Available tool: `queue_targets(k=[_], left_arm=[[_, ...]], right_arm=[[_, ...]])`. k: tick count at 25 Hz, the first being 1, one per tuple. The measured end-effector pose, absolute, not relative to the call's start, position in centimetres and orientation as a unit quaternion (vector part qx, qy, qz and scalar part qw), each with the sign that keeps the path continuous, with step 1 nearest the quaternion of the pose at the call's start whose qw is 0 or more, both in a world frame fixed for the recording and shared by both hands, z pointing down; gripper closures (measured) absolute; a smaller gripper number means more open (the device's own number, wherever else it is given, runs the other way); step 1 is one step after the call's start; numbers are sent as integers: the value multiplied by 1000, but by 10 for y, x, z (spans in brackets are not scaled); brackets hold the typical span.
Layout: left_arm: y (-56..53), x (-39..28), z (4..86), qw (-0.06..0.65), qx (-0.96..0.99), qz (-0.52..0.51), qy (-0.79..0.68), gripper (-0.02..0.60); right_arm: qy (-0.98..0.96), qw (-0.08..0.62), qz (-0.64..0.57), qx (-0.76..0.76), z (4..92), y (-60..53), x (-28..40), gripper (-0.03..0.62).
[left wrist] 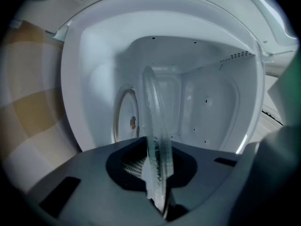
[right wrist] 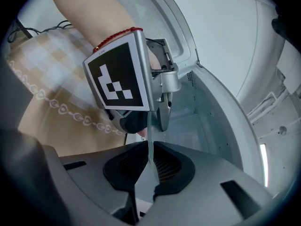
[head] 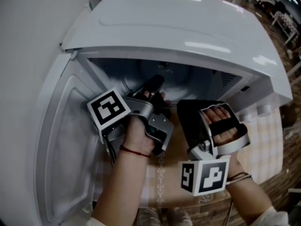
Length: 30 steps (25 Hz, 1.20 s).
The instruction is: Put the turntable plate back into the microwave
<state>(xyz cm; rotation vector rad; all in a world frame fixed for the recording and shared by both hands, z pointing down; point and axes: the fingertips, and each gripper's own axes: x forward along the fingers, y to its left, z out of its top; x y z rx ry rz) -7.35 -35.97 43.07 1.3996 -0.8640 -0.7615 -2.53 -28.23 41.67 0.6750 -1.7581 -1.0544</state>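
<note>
Left tongs [left wrist: 158, 166]: clamped on the glass plate [left wrist: 153, 112].
Right tongs [right wrist: 150, 166]: clamped on it too.
Next: slide it level into the microwave [left wrist: 207, 102], slowly.

White wall [head: 23, 55] at left, beige checked tablecloth [head: 265, 140], brown wood floor [head: 287, 187] at right

A beige checked cloth [head: 268, 138] hangs above what looks like wooden flooring [head: 278, 34].
</note>
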Motion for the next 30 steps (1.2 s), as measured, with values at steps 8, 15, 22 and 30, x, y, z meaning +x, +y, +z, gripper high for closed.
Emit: queue_targets(k=[8,15,22,30], left_arm=[[-371,-72,433,628,595,-333,-375,557],[-378,-73,435,628,586,-336,-387,558],[-380,-72,436,633,576,-336,-393,558],[-383,-73,437,637,565,-339,-400,558]], right_arm=[[-717,479,-420,285,417,-295,-25,537],[-722,481,-407,287,420,-301,-25,537],[-733,470,-402,284,415,-300,-27,536],[-727,468,-422,272,415,-301,-32,537]])
